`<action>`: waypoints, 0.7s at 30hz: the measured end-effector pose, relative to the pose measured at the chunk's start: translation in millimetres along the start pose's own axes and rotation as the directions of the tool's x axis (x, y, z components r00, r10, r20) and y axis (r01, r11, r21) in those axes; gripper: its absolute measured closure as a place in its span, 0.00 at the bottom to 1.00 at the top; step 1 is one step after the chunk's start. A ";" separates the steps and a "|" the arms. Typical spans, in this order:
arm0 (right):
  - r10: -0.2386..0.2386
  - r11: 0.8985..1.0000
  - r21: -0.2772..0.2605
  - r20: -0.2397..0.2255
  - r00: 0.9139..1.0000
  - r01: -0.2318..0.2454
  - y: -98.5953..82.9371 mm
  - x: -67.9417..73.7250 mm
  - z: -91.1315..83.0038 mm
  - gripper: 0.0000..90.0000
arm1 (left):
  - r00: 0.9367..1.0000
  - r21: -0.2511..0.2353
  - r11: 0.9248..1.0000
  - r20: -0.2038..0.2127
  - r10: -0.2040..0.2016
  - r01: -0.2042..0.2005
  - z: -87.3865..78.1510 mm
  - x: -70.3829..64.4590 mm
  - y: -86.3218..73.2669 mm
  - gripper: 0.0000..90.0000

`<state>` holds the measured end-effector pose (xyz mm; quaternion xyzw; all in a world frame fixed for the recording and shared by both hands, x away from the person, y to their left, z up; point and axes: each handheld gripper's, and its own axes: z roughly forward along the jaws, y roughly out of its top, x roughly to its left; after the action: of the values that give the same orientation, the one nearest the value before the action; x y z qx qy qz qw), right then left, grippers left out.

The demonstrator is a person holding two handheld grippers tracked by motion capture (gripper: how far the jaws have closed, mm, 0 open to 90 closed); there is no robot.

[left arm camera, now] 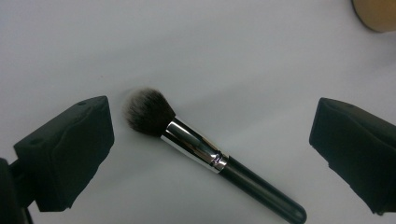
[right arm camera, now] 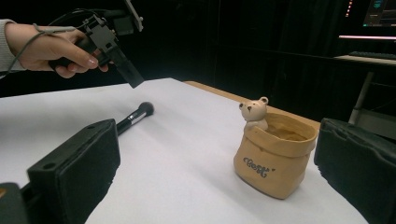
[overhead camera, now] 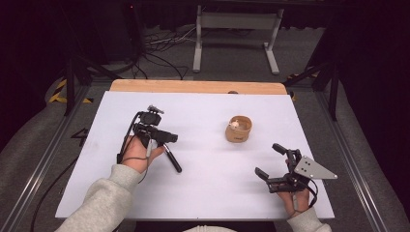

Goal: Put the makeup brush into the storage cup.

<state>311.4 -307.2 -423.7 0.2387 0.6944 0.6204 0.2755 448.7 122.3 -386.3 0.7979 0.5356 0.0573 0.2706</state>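
A makeup brush with dark bristles, a silver ferrule and a black handle lies flat on the white table. My left gripper hovers open right above the brush, its jaws wide to either side of the bristles and not touching them. A tan bag-shaped cup with a small bear figure on its rim stands right of centre. My right gripper is held open at the front right, pointing toward the cup, with nothing between its jaws. The brush lies beyond it.
A wooden strip edges the table's far side. Behind it the floor holds cables and a white frame stand. Dark metal rails run along both sides of the table.
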 end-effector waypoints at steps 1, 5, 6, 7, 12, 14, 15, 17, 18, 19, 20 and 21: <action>-0.003 1.000 0.001 -0.001 1.000 0.003 -0.2 -0.1 -0.2 0.01 | 1.000 0.008 1.000 0.005 -0.009 0.009 1.1 0.2 0.2 0.01; 0.003 1.000 0.002 -0.003 1.000 -0.003 -0.4 -0.2 -0.8 0.01 | 0.999 0.035 0.999 0.004 -0.034 0.034 7.4 4.1 0.6 0.02; 0.003 1.000 0.002 -0.002 1.000 -0.003 -0.6 -0.3 -0.7 0.01 | 0.999 0.045 0.998 0.004 -0.042 0.042 8.8 4.8 0.6 0.02; 0.002 1.000 0.002 -0.002 1.000 -0.002 -0.7 -0.3 -0.6 0.01 | 0.999 0.049 0.998 0.001 -0.043 0.043 10.3 5.8 0.5 0.02; -0.001 1.000 0.006 -0.011 1.000 0.001 -1.1 0.0 0.2 0.01 | 0.998 0.066 0.996 -0.005 -0.055 0.055 16.0 9.1 0.8 0.02; -0.001 1.000 0.007 -0.010 1.000 0.001 -1.1 0.4 0.5 0.01 | 0.998 0.085 0.995 -0.008 -0.056 0.056 18.8 9.7 1.1 0.02; -0.002 1.000 0.007 -0.011 1.000 0.002 -1.0 0.6 0.5 0.01 | 0.999 0.087 0.995 -0.008 -0.051 0.052 19.4 10.1 1.1 0.02; -0.001 1.000 0.008 -0.011 1.000 0.001 -1.0 0.7 0.5 0.01 | 0.999 0.099 0.994 -0.007 -0.051 0.052 20.8 9.7 1.3 0.03; -0.003 1.000 0.008 -0.011 1.000 0.003 -1.0 0.6 0.6 0.01 | 0.999 0.100 0.993 -0.009 -0.053 0.054 21.4 9.3 1.3 0.03; -0.003 1.000 0.008 -0.011 1.000 0.003 -1.0 0.6 0.6 0.01 | 0.999 0.106 0.993 -0.010 -0.050 0.051 21.9 9.0 1.5 0.03; -0.003 1.000 0.008 -0.012 1.000 0.003 -1.1 0.5 0.5 0.01 | 0.999 0.112 0.993 -0.010 -0.043 0.044 22.5 8.7 1.9 0.03; -0.002 1.000 0.007 -0.012 1.000 0.002 -1.0 0.5 0.3 0.01 | 0.999 0.115 0.992 -0.012 -0.043 0.044 22.9 8.3 2.1 0.03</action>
<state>311.3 -306.8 -424.8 0.2352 0.6985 0.6190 0.2713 462.6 120.5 -406.3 0.8000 0.5566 0.0239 0.2227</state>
